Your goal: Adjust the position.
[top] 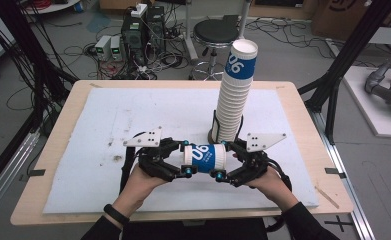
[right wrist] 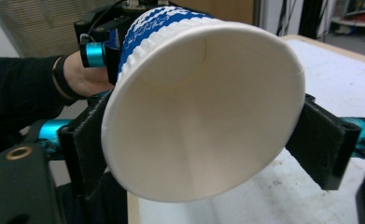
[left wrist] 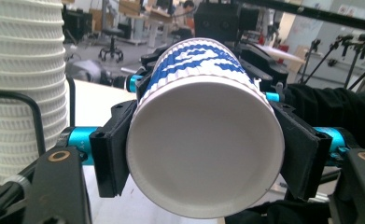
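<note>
This looks like a robotics lab or research workshop. Beyond the wooden table [top: 293, 100] the concrete floor is strewn with cables [top: 58, 50], computer towers [top: 143, 30] and power boxes [top: 108, 47], with a black stool [top: 215, 35] nearby. Black frame struts [top: 353, 45] rise at the right; far right, what may be a grey robot arm [top: 385, 87].

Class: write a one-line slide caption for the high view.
Both grippers, left and right, hold one cup sideways before the cup stack.

The cup [top: 205, 156] is matt ribbed paper, smooth white inside, the worktop [top: 78, 95] pale wood under a rough white mat [top: 133, 112], the stack [top: 235, 100] ribbed paper.
</note>
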Demonstrator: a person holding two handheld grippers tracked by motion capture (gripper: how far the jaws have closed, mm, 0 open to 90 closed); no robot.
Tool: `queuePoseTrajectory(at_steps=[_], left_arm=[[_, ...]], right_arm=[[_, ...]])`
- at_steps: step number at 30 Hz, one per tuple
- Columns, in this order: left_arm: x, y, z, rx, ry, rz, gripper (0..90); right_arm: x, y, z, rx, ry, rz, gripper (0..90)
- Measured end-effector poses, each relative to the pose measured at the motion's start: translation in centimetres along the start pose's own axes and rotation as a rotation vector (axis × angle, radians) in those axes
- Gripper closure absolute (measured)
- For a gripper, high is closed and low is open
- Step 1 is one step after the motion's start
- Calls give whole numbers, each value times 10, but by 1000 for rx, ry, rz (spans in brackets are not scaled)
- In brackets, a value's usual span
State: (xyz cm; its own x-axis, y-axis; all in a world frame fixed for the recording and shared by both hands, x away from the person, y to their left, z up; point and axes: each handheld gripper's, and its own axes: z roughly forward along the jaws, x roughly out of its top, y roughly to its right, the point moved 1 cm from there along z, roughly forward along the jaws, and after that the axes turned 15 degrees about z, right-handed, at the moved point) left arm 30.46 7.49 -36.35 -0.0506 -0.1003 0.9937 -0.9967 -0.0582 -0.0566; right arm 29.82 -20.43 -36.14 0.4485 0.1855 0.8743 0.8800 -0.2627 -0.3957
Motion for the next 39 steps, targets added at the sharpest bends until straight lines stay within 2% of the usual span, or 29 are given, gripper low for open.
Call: queuePoseTrajectory(at_steps=[1, 3, 5, 9, 11, 13, 16, 19, 20, 24, 28, 31, 34, 39], left_arm=[[1, 0, 1, 3, -16, 1, 289], [1, 0, 2, 1, -79, 8, 258], [2, 0, 2, -15, -126, 4, 241], [5, 2, 5, -20, -211, 29, 220], [7, 3, 5, -20, -250, 56, 213], [8, 4, 6, -30, -278, 61, 213], [7, 6, 11, -35, -334, 83, 213], [5, 7, 16, -67, -380, 97, 229], [4, 8, 17, -86, -389, 104, 269], [2, 7, 18, -99, -375, 112, 292], [2, 5, 14, -90, -304, 97, 295], [2, 4, 10, -78, -281, 104, 297], [2, 3, 7, -60, -247, 96, 296], [2, 1, 3, -33, -179, 82, 296]], right_arm=[[0, 0, 0, 4, -1, 0, 180], [0, 0, -2, 13, -9, -5, 213], [1, 0, -3, 2, -21, -25, 214], [1, 1, -5, -2, -51, -38, 225], [1, 0, -5, -22, -85, -61, 225], [1, -1, -5, -35, -117, -90, 225], [2, -3, -5, -31, -169, -108, 225], [2, -6, -4, -33, -204, -126, 225], [1, -7, -4, -37, -210, -131, 223], [1, -7, -4, -36, -202, -136, 183], [3, -6, -7, -18, -154, -115, 182], [4, -5, -10, -16, -128, -109, 182], [6, -4, -13, -12, -102, -88, 182], [6, -1, -15, 3, -44, -28, 182]])
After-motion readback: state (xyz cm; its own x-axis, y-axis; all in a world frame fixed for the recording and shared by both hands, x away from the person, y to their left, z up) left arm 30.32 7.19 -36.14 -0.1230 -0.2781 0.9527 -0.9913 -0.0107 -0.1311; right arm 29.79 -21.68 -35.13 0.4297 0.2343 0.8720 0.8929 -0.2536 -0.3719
